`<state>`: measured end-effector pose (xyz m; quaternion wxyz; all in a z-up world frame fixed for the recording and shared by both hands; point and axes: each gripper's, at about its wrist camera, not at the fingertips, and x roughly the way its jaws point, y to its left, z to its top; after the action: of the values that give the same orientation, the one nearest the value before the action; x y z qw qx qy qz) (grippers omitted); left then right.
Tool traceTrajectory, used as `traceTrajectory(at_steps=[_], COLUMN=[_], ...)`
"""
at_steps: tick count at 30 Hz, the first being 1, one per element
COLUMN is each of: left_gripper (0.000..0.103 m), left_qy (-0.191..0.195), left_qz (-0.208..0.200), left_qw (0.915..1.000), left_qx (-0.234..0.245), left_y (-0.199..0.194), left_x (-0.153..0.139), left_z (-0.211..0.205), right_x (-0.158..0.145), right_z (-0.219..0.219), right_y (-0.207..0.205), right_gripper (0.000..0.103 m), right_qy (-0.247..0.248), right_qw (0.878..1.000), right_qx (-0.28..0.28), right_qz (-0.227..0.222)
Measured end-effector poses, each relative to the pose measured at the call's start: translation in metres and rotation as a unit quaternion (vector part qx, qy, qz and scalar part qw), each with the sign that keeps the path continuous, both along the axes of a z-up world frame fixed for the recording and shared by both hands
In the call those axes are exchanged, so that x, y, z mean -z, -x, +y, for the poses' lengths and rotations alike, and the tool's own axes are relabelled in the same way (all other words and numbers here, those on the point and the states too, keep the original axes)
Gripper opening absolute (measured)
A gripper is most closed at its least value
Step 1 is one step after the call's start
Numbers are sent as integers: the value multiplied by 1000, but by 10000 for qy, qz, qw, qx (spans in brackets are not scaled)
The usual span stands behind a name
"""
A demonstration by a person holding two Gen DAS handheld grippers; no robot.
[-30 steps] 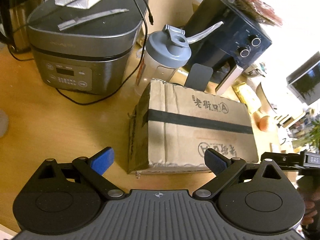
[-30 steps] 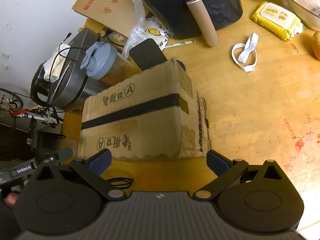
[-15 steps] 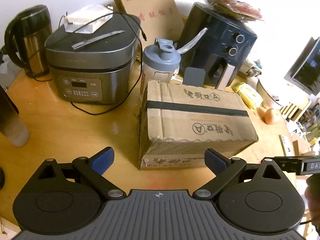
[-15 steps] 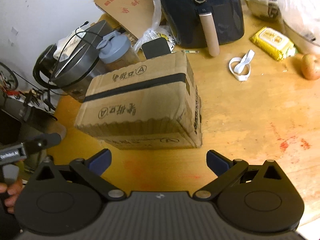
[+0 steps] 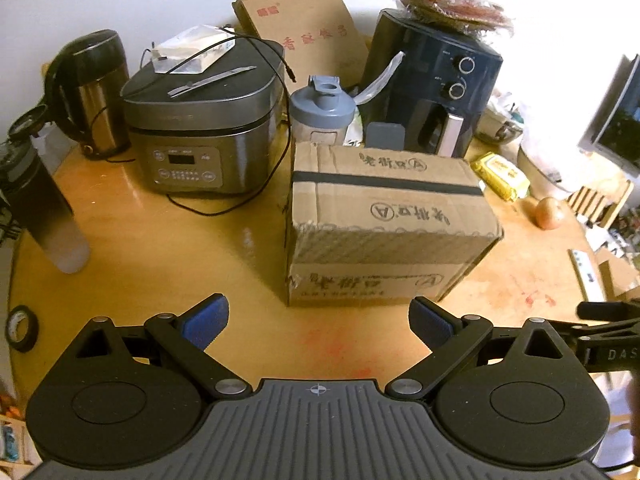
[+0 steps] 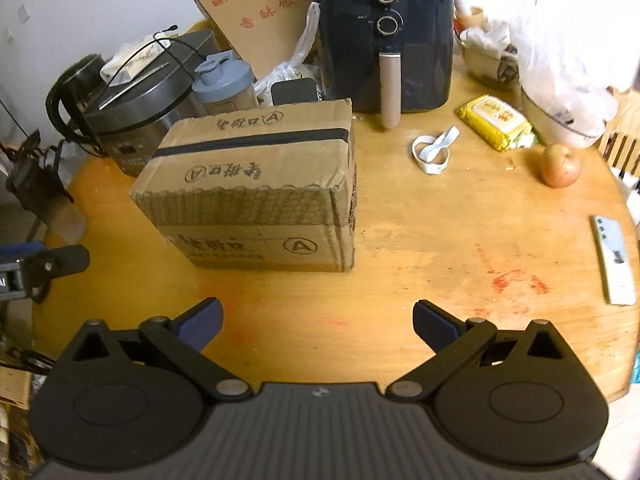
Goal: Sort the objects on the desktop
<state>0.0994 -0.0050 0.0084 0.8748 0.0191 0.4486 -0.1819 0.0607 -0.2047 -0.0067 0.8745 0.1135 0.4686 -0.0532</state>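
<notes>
A taped cardboard box (image 5: 384,216) stands in the middle of the round wooden table (image 5: 168,248); it also shows in the right wrist view (image 6: 256,188). My left gripper (image 5: 318,322) is open and empty, a short way back from the box's near face. My right gripper (image 6: 316,322) is open and empty, back from the box's near right corner. A white band (image 6: 432,150), a yellow wipes pack (image 6: 496,122), an onion (image 6: 560,166) and a white remote (image 6: 612,264) lie on the right side.
At the back stand a rice cooker (image 5: 200,128), a kettle (image 5: 96,92), a shaker bottle (image 5: 322,114), an air fryer (image 5: 436,84) and a leaning brown carton (image 5: 304,32). A dark tumbler (image 5: 44,212) and a tape roll (image 5: 20,328) sit at the left edge.
Both grippers have pulled back and up from the box, which now looks smaller and farther. The box stays on the table. Both stay open.
</notes>
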Motion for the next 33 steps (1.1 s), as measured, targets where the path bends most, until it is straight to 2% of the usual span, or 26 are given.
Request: traceTrajectory(at_steps=[14,33], left_gripper=[100,100], left_qy=[-443,-422], left_qz=[-91,-30], left_qw=[9990,9991], left_qx=[-16,8], left_y=[30,29], left_x=[14,18], left_z=[-15,-18], right_x=[15,20], right_z=[14,13], right_y=[17,12], right_gripper=[103,103], right_qy=[70,103], right_qw=[9999,9996], right_qx=[-44,-68], right_qz=[144,247])
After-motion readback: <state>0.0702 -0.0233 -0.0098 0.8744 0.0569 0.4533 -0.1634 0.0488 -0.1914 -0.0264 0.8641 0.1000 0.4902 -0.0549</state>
